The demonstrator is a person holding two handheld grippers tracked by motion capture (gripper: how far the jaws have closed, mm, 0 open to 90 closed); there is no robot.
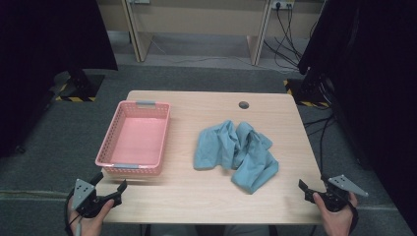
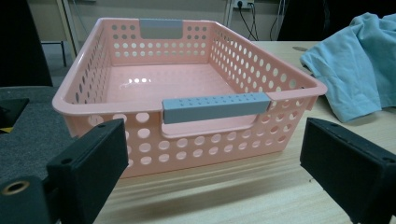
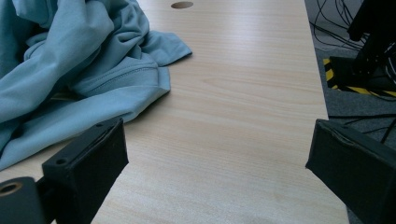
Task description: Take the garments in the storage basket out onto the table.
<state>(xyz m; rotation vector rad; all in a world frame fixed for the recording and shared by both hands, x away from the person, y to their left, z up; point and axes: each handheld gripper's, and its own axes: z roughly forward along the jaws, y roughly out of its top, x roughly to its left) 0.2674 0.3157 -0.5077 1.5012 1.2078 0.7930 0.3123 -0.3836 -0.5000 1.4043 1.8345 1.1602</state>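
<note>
A pink perforated basket [image 1: 108,133] with grey handles stands empty on the left half of the wooden table [image 1: 206,194]. A crumpled light-blue cloth [image 1: 236,150] lies right of centre. My left gripper [image 1: 110,180] is open at the near left corner, just in front of the basket. The left gripper view has the basket [image 2: 224,140] close ahead between the spread jaws of my left gripper [image 2: 215,140], and the cloth [image 2: 359,60] at the right. At the near right edge my right gripper [image 1: 313,183] is open. Its view puts the cloth [image 3: 70,70] to the left of my right gripper [image 3: 217,140].
A round cable hole [image 1: 243,104] sits near the table's far edge. Dark curtains hang on both sides. Stand bases with yellow-black stripes [image 1: 305,96] and trailing cables lie on the grey carpet around the table. Bare tabletop stretches between the cloth and the near edge.
</note>
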